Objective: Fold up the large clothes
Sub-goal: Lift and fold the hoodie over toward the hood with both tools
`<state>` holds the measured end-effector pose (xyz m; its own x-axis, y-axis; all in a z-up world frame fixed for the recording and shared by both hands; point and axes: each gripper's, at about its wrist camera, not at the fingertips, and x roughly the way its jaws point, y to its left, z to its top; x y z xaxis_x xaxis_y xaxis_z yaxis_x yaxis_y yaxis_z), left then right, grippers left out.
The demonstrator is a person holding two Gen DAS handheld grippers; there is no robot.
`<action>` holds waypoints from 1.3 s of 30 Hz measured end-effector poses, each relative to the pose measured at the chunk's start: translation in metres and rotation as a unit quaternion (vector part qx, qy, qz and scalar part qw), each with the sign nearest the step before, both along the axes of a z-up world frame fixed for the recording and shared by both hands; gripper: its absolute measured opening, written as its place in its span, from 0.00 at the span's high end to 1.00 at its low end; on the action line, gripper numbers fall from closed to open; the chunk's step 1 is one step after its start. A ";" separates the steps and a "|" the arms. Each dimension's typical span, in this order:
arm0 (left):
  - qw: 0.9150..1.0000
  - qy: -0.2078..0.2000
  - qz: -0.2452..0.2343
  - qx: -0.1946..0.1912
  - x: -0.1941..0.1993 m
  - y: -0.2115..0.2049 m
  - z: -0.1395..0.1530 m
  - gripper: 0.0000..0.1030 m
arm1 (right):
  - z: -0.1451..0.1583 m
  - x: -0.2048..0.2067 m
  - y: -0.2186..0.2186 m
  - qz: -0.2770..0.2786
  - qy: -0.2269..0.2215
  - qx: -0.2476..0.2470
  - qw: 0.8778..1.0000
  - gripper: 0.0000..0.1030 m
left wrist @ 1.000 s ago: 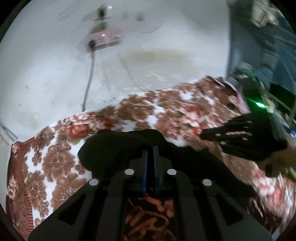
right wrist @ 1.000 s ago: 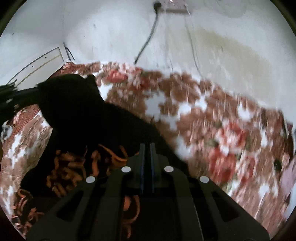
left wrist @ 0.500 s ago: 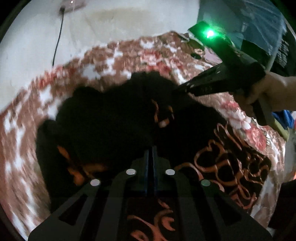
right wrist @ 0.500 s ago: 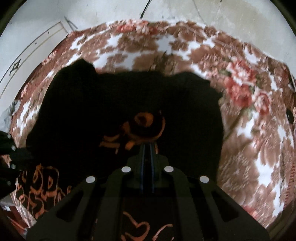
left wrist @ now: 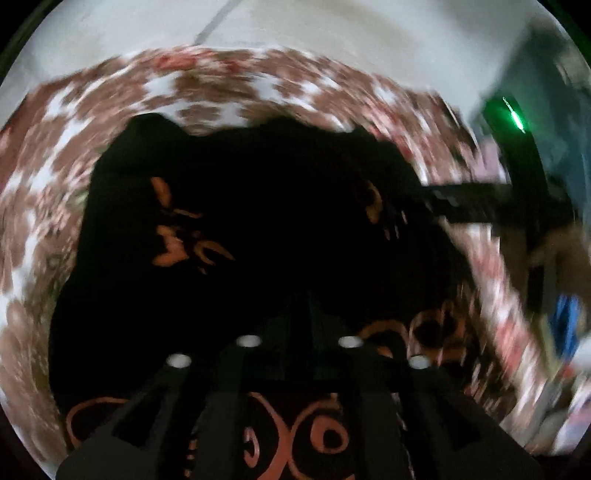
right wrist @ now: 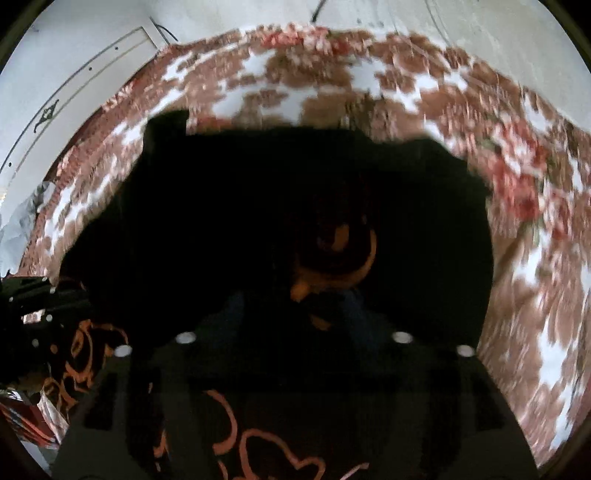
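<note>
Pointing steeply down, we have both claws over the black garment (left wrist: 258,221) with orange swirls, which lies spread on the floral bedspread (left wrist: 221,85). Our left claw (left wrist: 299,314) is opening, its fingers only slightly apart, with dark cloth right beneath them; blur hides whether any fabric sits between. Our right claw (right wrist: 295,306) is opening too, already wide, an orange-printed fold showing between its fingers (right wrist: 354,306) with no pinch on it. Off to the side, the right claw's black body with its green light (left wrist: 515,118) reaches over the garment's edge. Beyond the bedspread stands a pale wall (right wrist: 480,29).
</note>
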<state>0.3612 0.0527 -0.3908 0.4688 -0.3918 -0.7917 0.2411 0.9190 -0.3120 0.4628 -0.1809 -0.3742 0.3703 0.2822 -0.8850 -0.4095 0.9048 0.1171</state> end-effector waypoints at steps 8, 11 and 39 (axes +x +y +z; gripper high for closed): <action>0.996 0.025 0.074 -0.053 0.045 0.016 -0.019 0.49 | 0.024 0.079 0.050 0.107 -0.099 -0.059 0.988 0.13; 0.994 0.037 0.077 -0.069 0.056 0.010 -0.032 0.46 | 0.015 0.099 0.065 0.142 -0.121 -0.085 0.979 0.11; 0.991 -0.126 0.013 0.040 0.073 -0.025 0.099 0.92 | 0.082 0.056 0.008 0.190 -0.167 -0.014 0.968 0.95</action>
<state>0.4346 0.0272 -0.2922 0.6654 -0.3179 -0.6754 0.2781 0.9452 -0.1709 0.5188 -0.1724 -0.2919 0.5107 0.4318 -0.7435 -0.7234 0.6831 -0.1002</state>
